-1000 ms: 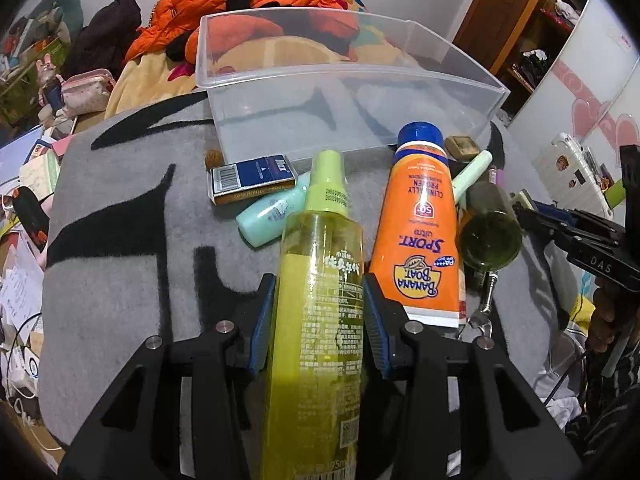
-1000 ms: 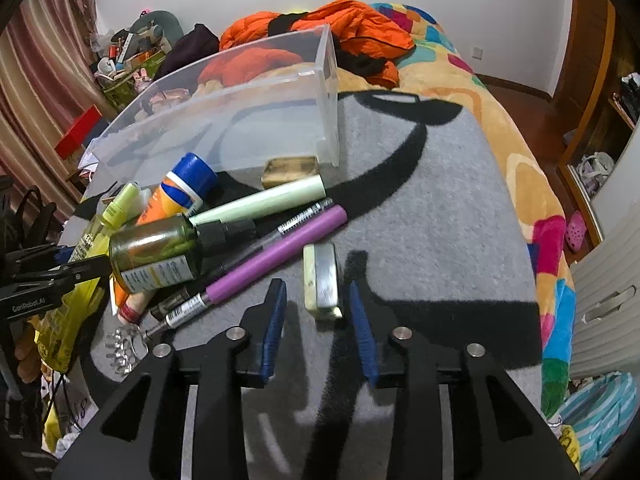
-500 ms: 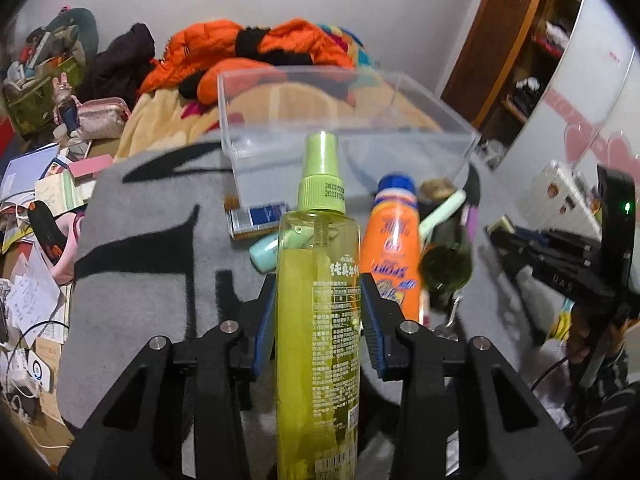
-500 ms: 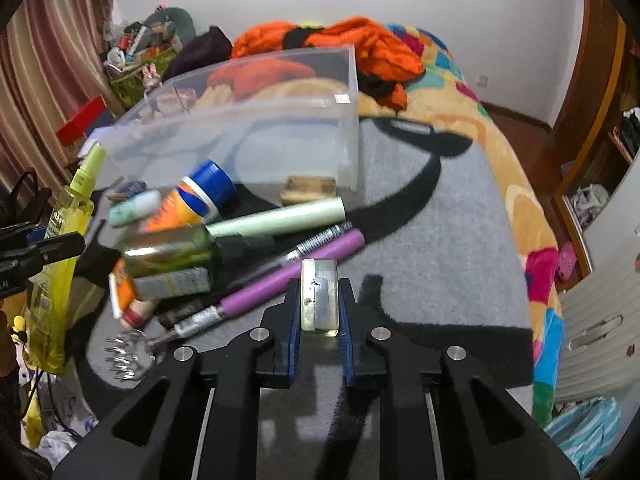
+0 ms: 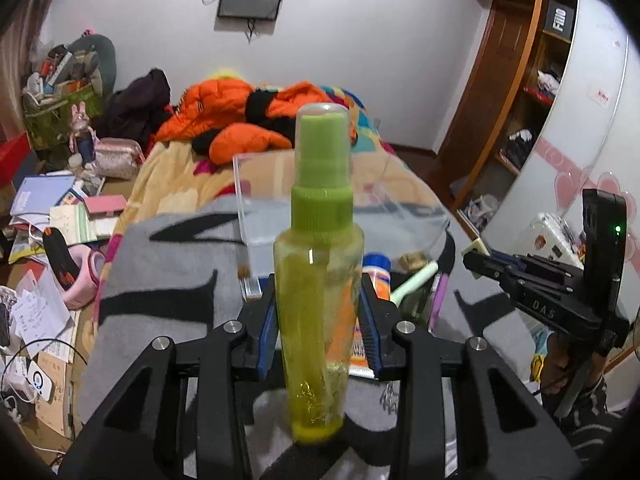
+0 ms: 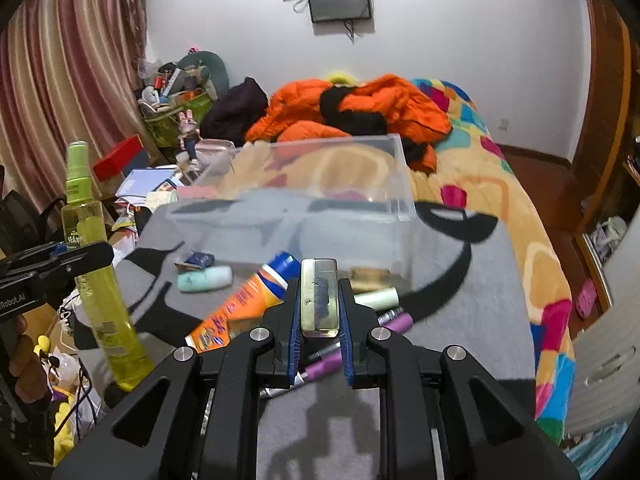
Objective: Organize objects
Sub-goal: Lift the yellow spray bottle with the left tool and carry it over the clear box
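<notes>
My left gripper [image 5: 318, 320] is shut on a yellow-green spray bottle [image 5: 318, 280] and holds it upright above the grey blanket; the bottle also shows in the right wrist view [image 6: 94, 256]. My right gripper [image 6: 319, 316] is shut on a small silver metal case [image 6: 319, 298], lifted off the blanket. A clear plastic bin [image 6: 320, 184] stands beyond both grippers; in the left wrist view it [image 5: 260, 224] is partly hidden by the bottle. On the blanket lie an orange sunscreen tube [image 6: 244, 304], a mint tube [image 6: 204, 279], a pale green tube [image 6: 376, 298] and a purple pen [image 6: 394, 324].
A blue packet [image 6: 198, 259] and a tan block [image 6: 368, 274] lie by the bin's front wall. An orange jacket [image 6: 360, 108] is piled on the bed behind. Papers and clutter [image 5: 52, 216] fill the floor at left. A wardrobe [image 5: 580, 128] stands at right.
Both grippers have risen from the blanket with their loads. The spray bottle went from lying to upright. The right gripper closed on the metal case and lifted it.
</notes>
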`<move>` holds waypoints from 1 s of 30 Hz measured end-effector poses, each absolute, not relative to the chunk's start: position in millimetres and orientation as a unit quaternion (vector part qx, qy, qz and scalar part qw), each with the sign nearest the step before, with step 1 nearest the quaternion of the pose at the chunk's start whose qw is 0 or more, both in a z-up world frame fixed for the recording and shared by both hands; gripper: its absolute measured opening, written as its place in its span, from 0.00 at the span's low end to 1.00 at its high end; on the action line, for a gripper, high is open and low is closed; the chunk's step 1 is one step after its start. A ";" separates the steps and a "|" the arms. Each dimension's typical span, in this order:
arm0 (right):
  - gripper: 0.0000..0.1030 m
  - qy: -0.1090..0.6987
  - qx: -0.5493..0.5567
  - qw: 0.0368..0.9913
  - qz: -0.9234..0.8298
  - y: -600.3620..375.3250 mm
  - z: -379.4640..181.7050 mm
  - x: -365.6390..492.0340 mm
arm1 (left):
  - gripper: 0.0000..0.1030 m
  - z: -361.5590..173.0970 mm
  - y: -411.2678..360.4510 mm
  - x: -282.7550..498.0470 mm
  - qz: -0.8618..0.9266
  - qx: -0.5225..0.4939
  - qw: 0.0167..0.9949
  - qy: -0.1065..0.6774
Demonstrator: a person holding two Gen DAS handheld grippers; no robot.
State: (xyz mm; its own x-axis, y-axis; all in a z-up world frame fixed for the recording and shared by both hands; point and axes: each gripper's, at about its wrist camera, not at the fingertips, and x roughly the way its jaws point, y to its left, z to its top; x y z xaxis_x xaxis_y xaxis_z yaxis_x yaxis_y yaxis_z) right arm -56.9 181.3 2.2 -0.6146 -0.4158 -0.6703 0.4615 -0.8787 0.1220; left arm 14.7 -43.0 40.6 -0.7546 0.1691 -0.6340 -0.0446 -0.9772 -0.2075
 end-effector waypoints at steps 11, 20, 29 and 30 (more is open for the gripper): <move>0.14 0.029 0.332 0.253 -0.908 177.5 26.9 -74.2 | 0.30 68.5 -50.1 -4.6 0.948 -0.299 0.044 -0.096; 0.14 0.032 0.314 0.261 -0.912 172.0 42.1 -89.7 | 0.30 94.6 -41.9 -15.7 0.956 -0.273 0.060 -0.084; 0.14 0.031 0.300 0.257 -0.918 169.4 49.9 -107.4 | 0.30 127.7 -28.8 -42.2 0.966 -0.237 0.066 -0.073; 0.14 0.030 0.299 0.256 -0.919 170.0 50.4 -109.9 | 0.30 131.2 -26.2 -47.3 0.968 -0.233 0.067 -0.070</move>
